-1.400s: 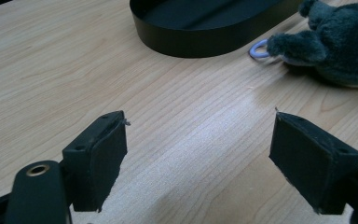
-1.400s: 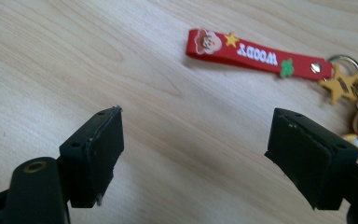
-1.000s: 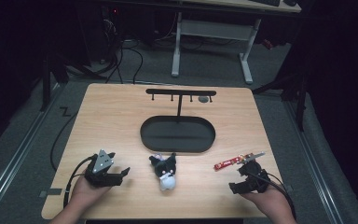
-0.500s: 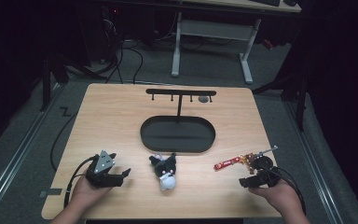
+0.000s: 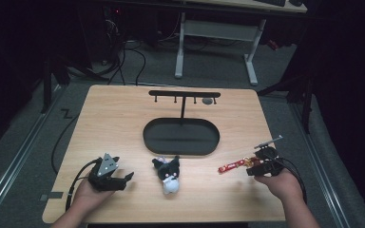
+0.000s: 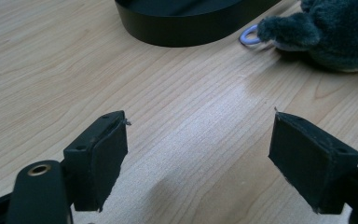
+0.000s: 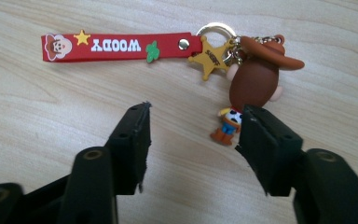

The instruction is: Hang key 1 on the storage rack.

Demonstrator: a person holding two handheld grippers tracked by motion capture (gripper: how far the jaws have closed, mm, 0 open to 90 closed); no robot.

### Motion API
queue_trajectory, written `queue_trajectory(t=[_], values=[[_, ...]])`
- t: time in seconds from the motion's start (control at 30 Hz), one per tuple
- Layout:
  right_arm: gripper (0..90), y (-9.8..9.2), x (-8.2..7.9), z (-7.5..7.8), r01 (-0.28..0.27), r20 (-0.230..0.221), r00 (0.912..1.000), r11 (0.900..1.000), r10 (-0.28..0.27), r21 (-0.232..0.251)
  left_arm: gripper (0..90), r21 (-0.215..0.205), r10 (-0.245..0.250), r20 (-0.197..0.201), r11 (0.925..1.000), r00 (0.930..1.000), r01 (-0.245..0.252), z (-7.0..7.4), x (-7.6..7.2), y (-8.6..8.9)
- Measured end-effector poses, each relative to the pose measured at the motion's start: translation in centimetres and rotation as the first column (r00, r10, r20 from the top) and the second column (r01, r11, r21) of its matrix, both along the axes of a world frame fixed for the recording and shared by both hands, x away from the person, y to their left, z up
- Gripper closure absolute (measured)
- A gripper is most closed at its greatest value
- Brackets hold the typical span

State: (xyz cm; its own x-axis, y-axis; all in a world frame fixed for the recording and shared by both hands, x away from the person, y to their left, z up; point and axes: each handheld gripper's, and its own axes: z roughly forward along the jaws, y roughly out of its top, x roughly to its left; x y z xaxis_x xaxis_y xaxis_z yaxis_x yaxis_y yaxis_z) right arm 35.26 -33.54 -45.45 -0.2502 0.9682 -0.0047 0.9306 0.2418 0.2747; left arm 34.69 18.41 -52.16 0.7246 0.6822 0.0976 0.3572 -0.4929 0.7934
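Near the table's (image 5: 123, 114) right front corner, the right gripper (image 7: 193, 123) had just been narrowing, jaws apart around nothing; the Woody keychain (image 7: 223, 60) looked light, floppy; its stiff figure seemed best to pinch.

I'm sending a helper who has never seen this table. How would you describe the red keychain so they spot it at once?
Start at the black oval tray mid-table, then look toward the near right corner, just ahead of the right gripper. There lies the keychain: a red strap reading WOODY, a gold star and a small cowboy figure, unlike the dark plush toy left of it.
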Motion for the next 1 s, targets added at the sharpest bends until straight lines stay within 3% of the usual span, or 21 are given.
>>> queue_trajectory(t=[0.23, 0.6, 1.0], values=[[51.3, -0.6, 2.1, 0.4, 0.069, -0.012, 0.9975, 0.998, -0.069, -0.007, 19.7, -0.001, -0.005, -0.002, 1.0000, 1.0000, 0.005, -0.1, 0.0, 0.0], [48.4, -1.2, 3.6, -1.5, 0.120, -0.061, 0.9905, 0.992, -0.123, -0.042, 19.9, 0.001, -0.008, -0.008, 1.0000, 0.9999, 0.008, -0.2, 0.0, 0.1], [51.8, -1.2, 4.2, -2.6, 0.110, -0.066, 0.9911, 0.990, -0.115, -0.084, 20.0, 0.005, -0.013, -0.009, 0.9999, 0.9999, 0.013, -0.2, 0.0, 0.0]])
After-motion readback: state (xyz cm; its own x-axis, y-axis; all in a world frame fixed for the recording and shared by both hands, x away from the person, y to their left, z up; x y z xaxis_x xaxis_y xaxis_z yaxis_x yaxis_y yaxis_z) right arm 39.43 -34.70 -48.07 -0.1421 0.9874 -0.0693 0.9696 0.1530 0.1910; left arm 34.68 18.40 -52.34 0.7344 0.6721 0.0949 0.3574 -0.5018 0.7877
